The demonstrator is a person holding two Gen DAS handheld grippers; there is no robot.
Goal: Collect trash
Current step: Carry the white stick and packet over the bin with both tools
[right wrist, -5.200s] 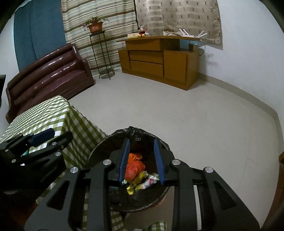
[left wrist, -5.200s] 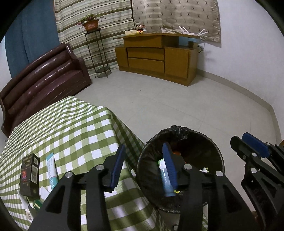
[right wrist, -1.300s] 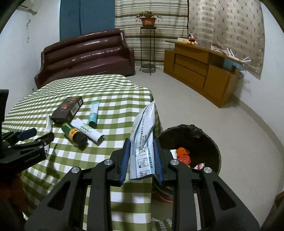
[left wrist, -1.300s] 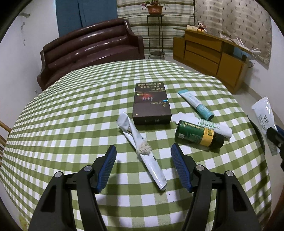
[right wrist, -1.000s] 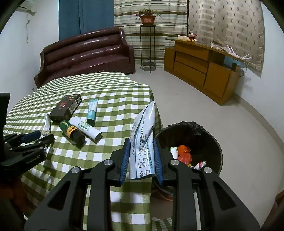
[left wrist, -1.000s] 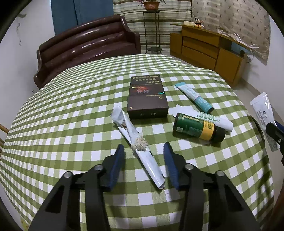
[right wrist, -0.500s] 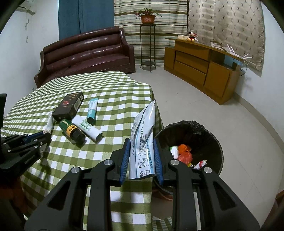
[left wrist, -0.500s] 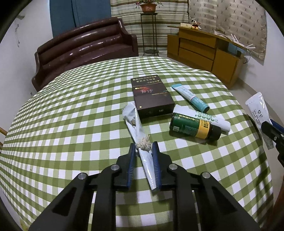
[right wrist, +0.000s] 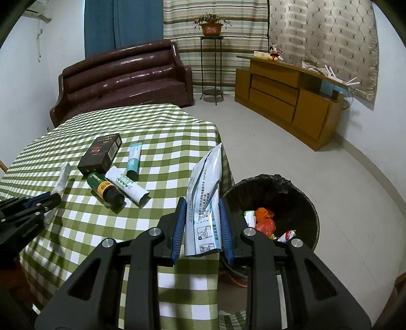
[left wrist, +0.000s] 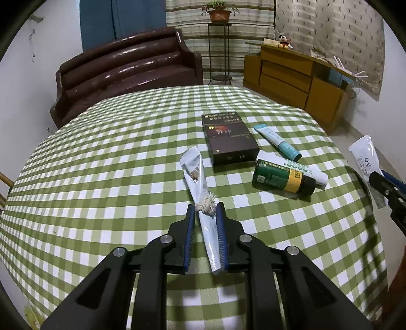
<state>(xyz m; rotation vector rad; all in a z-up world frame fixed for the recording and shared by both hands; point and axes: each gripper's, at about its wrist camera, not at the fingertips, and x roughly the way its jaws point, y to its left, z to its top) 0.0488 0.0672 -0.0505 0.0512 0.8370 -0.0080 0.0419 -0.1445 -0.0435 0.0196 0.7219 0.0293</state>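
Right wrist: dark box (right wrist: 100,153), green bottle (right wrist: 105,188), apparently touching, beside bin (right wrist: 302,193).

A green-and-white checked tablecloth (left wrist: 101,177) is being backed by a dark brown leather sofa (left wrist: 127,73), a striped curtain (right wrist: 215,15), a potted plant on a black metal stand (right wrist: 209,26) and a low wooden cabinet (right wrist: 286,99).

The right gripper (right wrist: 201,226) clamps an upright white-and-blue printed plastic pouch (right wrist: 205,203) beside a black-lined round trash bin (right wrist: 299,203) holding orange and red scraps. On the green-checked tablecloth (right wrist: 165,152) lie a dark cardboard box (right wrist: 100,153), a green bottle (right wrist: 105,189) and a teal-capped tube (right wrist: 133,160).
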